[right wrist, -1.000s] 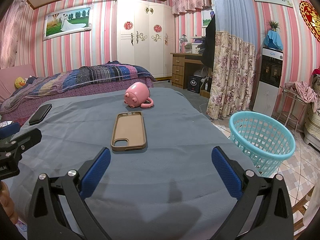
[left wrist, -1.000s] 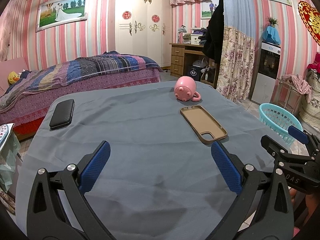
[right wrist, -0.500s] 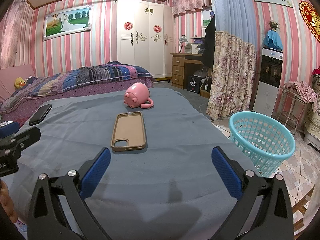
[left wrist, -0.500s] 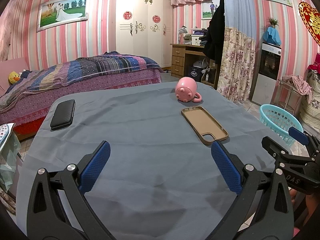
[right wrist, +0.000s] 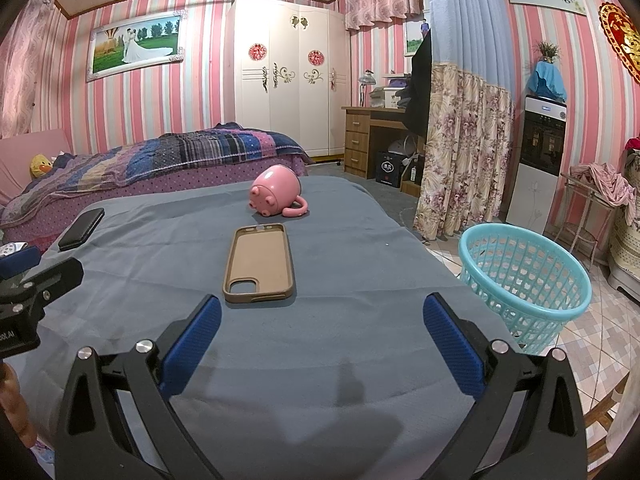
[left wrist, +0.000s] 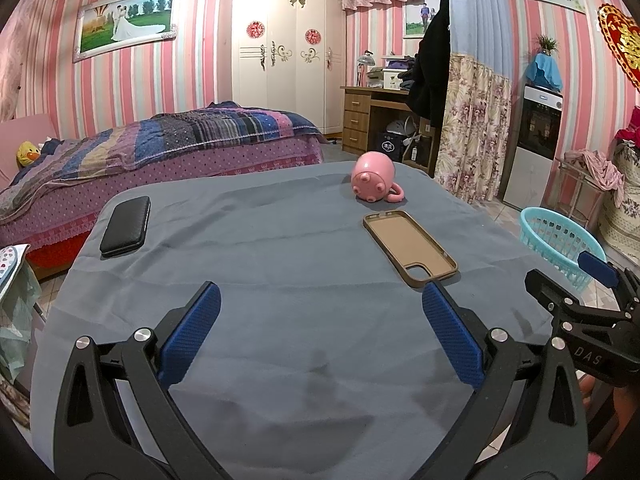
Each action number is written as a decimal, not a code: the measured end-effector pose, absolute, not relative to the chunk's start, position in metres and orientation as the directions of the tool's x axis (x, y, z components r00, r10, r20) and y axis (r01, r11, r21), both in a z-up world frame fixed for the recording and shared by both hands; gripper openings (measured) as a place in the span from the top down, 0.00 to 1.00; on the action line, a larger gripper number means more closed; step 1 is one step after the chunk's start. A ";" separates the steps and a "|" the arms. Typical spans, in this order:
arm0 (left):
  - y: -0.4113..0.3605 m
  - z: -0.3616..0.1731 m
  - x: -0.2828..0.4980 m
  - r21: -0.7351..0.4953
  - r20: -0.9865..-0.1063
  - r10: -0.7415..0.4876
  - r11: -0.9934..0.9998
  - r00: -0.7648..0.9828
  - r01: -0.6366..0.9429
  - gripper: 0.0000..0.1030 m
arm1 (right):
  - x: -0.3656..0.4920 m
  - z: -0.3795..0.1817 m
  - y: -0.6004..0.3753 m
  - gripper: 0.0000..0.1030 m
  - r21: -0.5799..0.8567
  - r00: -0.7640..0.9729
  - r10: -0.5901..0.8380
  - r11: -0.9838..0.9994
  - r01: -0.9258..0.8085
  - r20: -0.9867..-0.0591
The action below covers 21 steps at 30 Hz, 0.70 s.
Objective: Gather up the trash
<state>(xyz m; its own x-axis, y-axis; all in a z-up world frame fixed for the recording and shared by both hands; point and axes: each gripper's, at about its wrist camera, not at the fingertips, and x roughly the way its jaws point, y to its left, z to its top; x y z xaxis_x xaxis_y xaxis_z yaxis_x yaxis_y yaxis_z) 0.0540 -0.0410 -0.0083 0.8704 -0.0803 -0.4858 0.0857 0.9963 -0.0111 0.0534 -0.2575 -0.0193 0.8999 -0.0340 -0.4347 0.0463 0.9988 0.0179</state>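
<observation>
A desk draped in grey-blue cloth fills both wrist views. Off its right edge, at about 3 o'clock in the right wrist view, a turquoise basket stands on the tiled floor. On the cloth lie a brown phone case, a pink pig-shaped mug tipped on its side beyond it at 12 o'clock, and a black case far off at 10 o'clock in the left view. The left tool hovers with its blue pads spread wide and nothing between them; the phone case sits at 1 o'clock, just ahead of its right pad. The right tool is likewise spread wide and empty, the phone case at 11 o'clock.
</observation>
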 end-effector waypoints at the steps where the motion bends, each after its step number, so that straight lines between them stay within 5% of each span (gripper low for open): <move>1: -0.041 -0.009 0.054 -0.012 -0.486 -0.082 0.996 0.870 0.087 0.05 | 0.053 -0.019 -0.258 0.04 0.018 0.900 -0.034 0.999 0.046 -0.435; 21: -0.039 -0.009 0.053 -0.009 -0.483 -0.081 0.996 0.872 0.087 0.05 | 0.054 -0.019 -0.257 0.04 0.017 0.901 -0.035 0.999 0.047 -0.432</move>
<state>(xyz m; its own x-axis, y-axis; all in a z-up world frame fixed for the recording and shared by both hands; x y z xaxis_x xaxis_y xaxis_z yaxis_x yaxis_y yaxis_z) 0.0533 -0.0387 -0.0092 0.8717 -0.0807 -0.4834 0.0872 0.9962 -0.0092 0.0538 -0.2574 -0.0191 0.9014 -0.0348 -0.4316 0.0466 0.9988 0.0168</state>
